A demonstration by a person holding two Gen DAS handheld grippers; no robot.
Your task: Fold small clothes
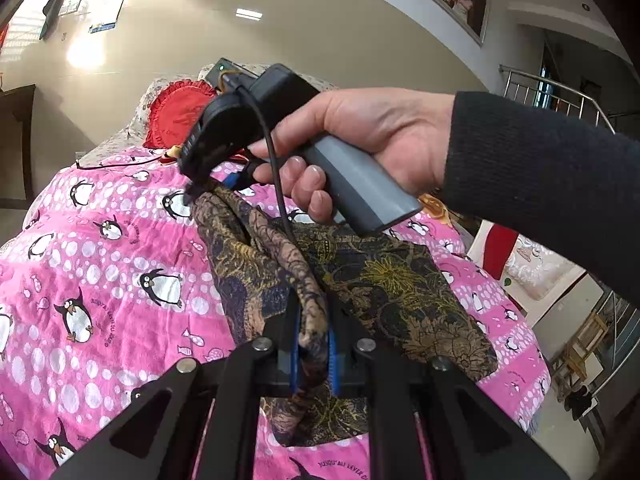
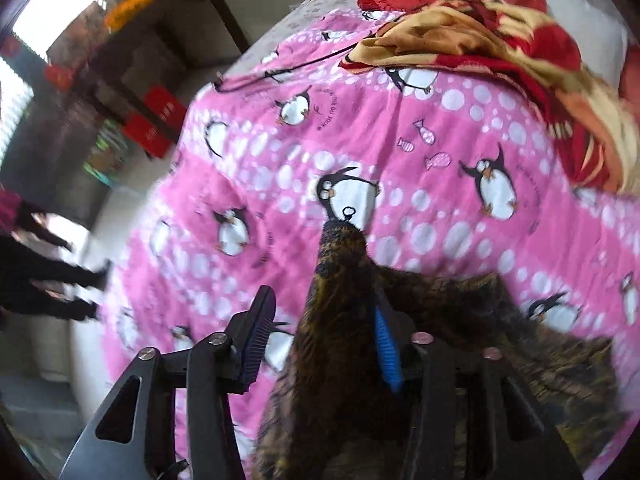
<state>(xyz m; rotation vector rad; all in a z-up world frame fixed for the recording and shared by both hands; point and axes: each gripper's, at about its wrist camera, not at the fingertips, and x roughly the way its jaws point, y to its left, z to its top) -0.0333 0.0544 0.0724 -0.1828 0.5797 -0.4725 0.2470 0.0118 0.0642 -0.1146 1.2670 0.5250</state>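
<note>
A small dark garment (image 1: 384, 280) with gold and brown floral print lies on a pink penguin bedspread (image 1: 100, 272). My left gripper (image 1: 314, 344) is shut on a bunched fold of it near its lower edge. In the left wrist view my right gripper (image 1: 200, 194) sits at the garment's far corner, held by a hand in a black sleeve. In the right wrist view the right gripper (image 2: 320, 340) stands open, with the garment (image 2: 340, 320) draped between its fingers and against the blue pad (image 2: 386, 356) of the right finger.
A red frilled cushion (image 1: 180, 114) and floral pillows lie at the head of the bed. A red and yellow blanket (image 2: 500, 60) is heaped at the far right. A thin black cable (image 1: 116, 165) crosses the bedspread. Dark furniture (image 2: 160, 64) stands beside the bed.
</note>
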